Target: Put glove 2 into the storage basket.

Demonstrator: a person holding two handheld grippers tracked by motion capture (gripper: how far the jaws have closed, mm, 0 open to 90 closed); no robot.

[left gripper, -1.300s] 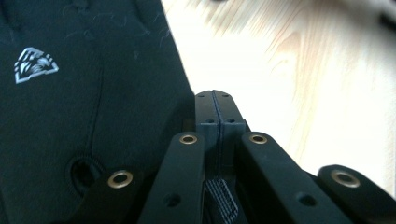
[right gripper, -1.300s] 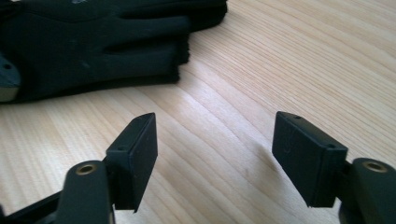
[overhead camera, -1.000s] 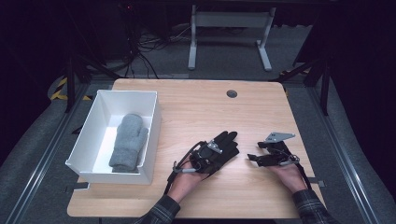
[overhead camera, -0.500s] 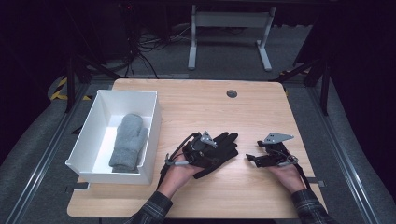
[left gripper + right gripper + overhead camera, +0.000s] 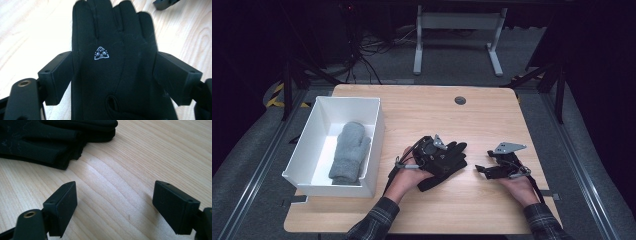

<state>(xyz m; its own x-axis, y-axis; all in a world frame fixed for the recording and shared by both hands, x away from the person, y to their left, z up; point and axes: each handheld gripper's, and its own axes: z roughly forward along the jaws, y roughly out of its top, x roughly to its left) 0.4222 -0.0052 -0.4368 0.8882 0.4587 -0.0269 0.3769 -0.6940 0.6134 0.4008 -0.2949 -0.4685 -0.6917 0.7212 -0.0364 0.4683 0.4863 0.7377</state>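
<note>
Grey knit mitten (image 5: 349, 151) already lies in white rectangular box (image 5: 373, 150). Black fabric glove w/ white triangle logo (image 5: 115, 67) lies on wood table (image 5: 472, 115); left gripper (image 5: 113, 75) straddles it, jaws spread, not yet pinching. Right gripper (image 5: 115, 207) jaws wide apart, empty; prob. glove left to box.

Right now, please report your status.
Left gripper open, jaws astride black glove. Right gripper open over bare table. Nothing in the way.

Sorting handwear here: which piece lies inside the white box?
The grey mitten, inside the white box. The black glove lies out on the table, between the left gripper's jaws.
</note>
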